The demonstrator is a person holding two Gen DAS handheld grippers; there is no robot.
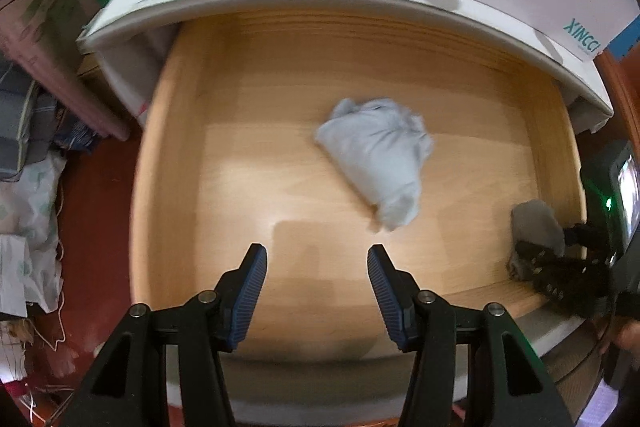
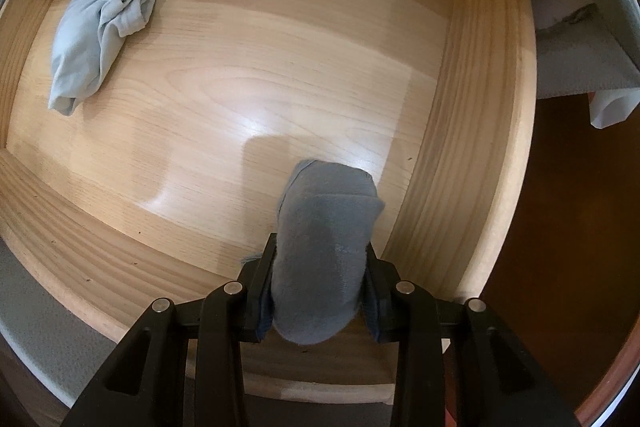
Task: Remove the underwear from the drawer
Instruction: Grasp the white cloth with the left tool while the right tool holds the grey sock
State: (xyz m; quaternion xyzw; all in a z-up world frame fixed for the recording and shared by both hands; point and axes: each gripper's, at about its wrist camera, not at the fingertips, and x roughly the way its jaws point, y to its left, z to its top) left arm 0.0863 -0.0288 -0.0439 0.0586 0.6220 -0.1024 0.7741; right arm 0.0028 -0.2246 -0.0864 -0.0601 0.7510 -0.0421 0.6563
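Wood drawer (image 2: pixel 460 75), pulled out. Right tongs (image 2: pixel 320 283) pinch grey roll (image 2: pixel 324 247) near drawer's right wall, not yet out. Left tongs (image 1: pixel 317 267) spread, empty. Pale bundle (image 1: pixel 380 159) remains mid-drawer.

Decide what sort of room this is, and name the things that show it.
Probably a bedroom: an open wooden drawer holding bundled underwear, with piles of fabric on the floor beside the furniture.

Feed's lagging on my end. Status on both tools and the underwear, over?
Right tool shut on dark grey piece. Left tool open, empty. Light grey piece loose on drawer floor. Nothing blocking.
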